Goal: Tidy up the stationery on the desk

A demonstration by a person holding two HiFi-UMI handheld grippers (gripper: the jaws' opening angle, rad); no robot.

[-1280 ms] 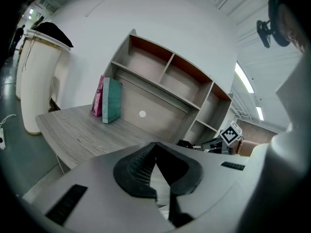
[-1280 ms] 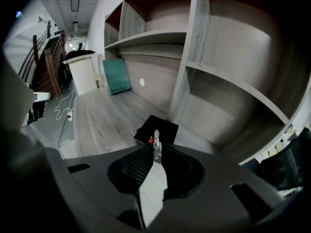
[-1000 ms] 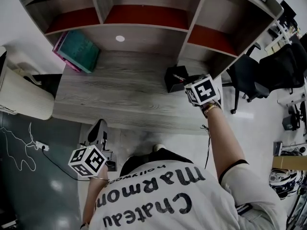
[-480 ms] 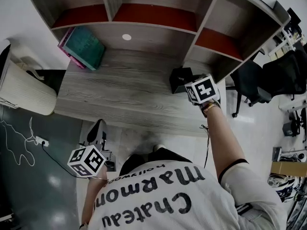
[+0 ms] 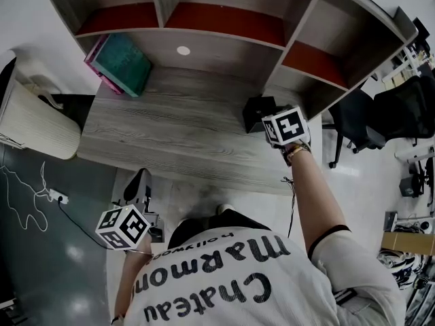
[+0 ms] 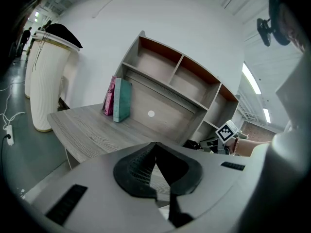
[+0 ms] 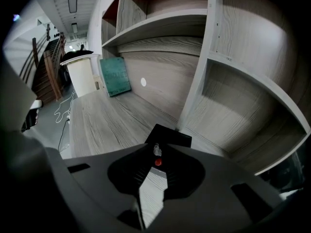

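Observation:
A black pen holder (image 5: 255, 109) stands on the grey wood desk (image 5: 177, 138), at the foot of the shelf divider. My right gripper (image 5: 269, 118) hovers right over the black pen holder (image 7: 169, 137), pointing steeply down. In the right gripper view it (image 7: 157, 157) is shut on a thin pen (image 7: 157, 152) with a silver tip and a red part. A teal book (image 5: 124, 62) and a pink book (image 5: 91, 54) lean at the desk's far left. My left gripper (image 5: 141, 179) hangs below the desk's front edge; its jaws (image 6: 155, 144) meet at the tips with nothing between them.
A wooden shelf unit (image 5: 224, 26) with red-backed compartments rises behind the desk. A white ribbed cabinet (image 5: 34, 131) stands left of the desk, with a cable (image 5: 27, 206) on the floor. A black office chair (image 5: 357, 117) sits to the right.
My right gripper has crept a little closer over the black pen holder, still gripping the pen. The left gripper has stayed where it was.

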